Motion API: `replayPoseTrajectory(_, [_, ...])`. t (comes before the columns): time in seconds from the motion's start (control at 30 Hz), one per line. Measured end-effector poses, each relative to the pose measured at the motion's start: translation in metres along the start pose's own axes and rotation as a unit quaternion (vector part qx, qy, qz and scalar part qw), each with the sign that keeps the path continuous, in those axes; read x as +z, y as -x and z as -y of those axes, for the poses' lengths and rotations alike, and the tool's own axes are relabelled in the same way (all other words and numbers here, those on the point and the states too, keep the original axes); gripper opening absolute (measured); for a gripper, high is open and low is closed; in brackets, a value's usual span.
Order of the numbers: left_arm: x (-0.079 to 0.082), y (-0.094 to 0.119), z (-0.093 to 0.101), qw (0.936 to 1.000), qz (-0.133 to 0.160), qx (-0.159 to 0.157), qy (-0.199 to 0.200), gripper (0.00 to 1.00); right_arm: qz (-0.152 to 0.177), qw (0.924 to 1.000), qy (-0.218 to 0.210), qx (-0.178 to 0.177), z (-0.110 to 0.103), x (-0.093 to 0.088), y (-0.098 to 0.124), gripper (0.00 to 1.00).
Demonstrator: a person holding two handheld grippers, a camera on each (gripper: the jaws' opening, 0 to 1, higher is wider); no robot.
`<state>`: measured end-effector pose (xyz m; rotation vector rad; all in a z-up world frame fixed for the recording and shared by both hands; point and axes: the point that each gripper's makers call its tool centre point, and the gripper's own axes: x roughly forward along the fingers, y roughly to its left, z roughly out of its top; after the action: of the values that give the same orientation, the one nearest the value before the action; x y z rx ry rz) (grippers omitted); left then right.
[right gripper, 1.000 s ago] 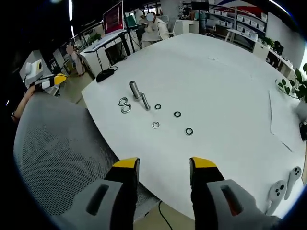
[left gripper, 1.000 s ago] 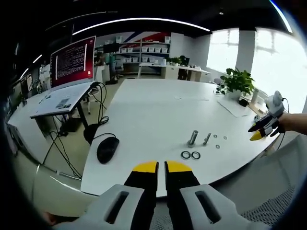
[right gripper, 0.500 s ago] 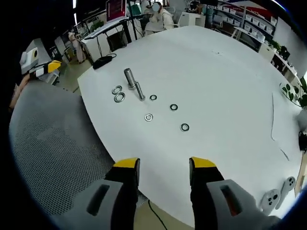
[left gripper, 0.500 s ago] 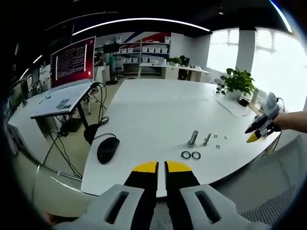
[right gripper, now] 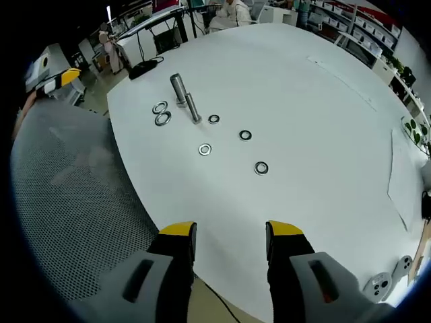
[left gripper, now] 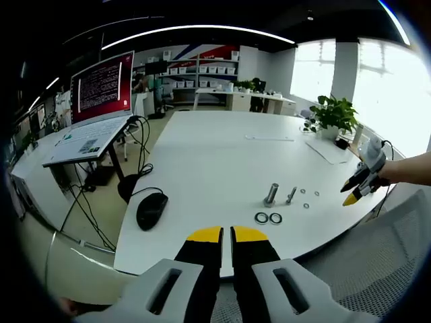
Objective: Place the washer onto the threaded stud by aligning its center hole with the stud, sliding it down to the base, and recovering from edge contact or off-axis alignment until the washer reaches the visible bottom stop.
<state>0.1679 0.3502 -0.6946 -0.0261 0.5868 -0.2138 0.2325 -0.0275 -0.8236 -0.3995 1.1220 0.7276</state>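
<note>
Left gripper (left gripper: 226, 234): jaws together, tips nearly touching, holding nothing, poised off the near edge of the white table (left gripper: 215, 155); also seen at the upper left of the right gripper view, beyond a grey mesh chair back (right gripper: 67, 202). Right gripper (right gripper: 229, 230): jaws apart with a clear gap, empty, held above the table edge; seen in the left gripper view at far right (left gripper: 355, 188), carried by a person's hand. Hardware, all lying on the table, none gripped: one large stud (right gripper: 178, 88) and a thinner stud (right gripper: 192, 108), just beside each other; whether the large one stood upright or lay flat could not be told. Two large washers (right gripper: 161, 113), side by side and touching or nearly so, lay just beside the studs on the side toward the left gripper. Four small washers were scattered on the other side: one (right gripper: 213, 119) close to the thin stud, one (right gripper: 245, 135) farther out, one (right gripper: 205, 149) nearer the right gripper, one (right gripper: 261, 168) nearest its jaws. No washer sat on a stud. In the left gripper view the same group appeared as studs (left gripper: 271, 194) with the pair of large washers (left gripper: 268, 218) in front. Other items: black mouse (left gripper: 151, 210) with cable near the table corner, a laptop (left gripper: 101, 101) on a neighbouring desk, a potted plant (left gripper: 331, 114) and a sheet of paper (left gripper: 328, 151) at the far side, a white controller (right gripper: 380, 284) near the table edge.
</note>
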Motion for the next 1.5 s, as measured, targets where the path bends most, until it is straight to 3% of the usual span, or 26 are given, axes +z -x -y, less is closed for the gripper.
replayPoseTrajectory(1.03, [-0.002, 0.0, -0.001, 1.0, -0.005, 0.002, -0.002, 0.02, -0.063, 0.9973, 0.037, 0.013, 0.001, -0.016, -0.033, 0.46])
replayPoseTrajectory(1.5, [-0.003, -0.001, -0.001, 1.0, -0.008, 0.0, -0.004, 0.02, -0.086, 0.9948, 0.051, 0.016, -0.011, -0.024, -0.035, 0.47])
